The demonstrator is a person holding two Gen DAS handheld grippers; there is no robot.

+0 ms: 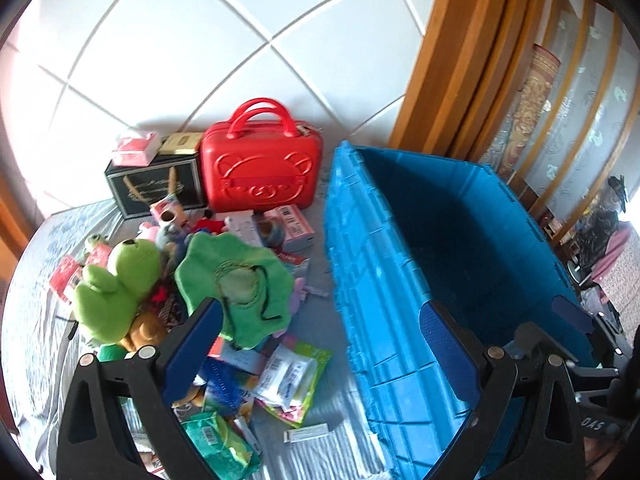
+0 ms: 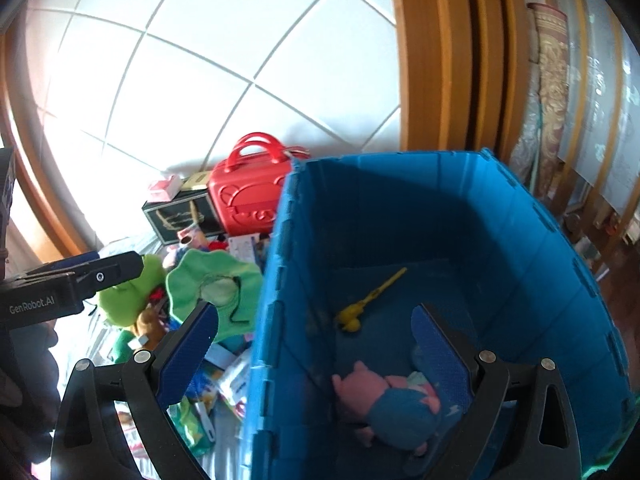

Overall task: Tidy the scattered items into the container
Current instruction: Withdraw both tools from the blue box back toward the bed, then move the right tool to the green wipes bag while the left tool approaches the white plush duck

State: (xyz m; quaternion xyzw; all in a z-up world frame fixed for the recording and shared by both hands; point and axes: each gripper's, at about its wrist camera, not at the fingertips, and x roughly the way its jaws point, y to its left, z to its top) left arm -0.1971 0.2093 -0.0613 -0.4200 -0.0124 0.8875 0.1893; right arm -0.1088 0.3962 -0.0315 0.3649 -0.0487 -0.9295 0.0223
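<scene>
Green plush dominates the pile: a frog toy (image 1: pixel 116 284) and a floppy green hat (image 1: pixel 236 276) lie left of the blue container (image 1: pixel 460 240), on a grey cloth. Both look soft and light, so I would pinch a thick fold. The left hand-held gripper (image 1: pixel 320 332) and the right hand-held gripper (image 2: pixel 316 332) are wide open, holding nothing. A pink plush pig (image 2: pixel 384 400) already lies inside the container.

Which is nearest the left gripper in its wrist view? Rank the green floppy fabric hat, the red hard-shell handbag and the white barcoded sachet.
From the left gripper:
1. White barcoded sachet, just ahead, lowest in view.
2. Green floppy fabric hat, left of centre.
3. Red hard-shell handbag, against the wall.
</scene>
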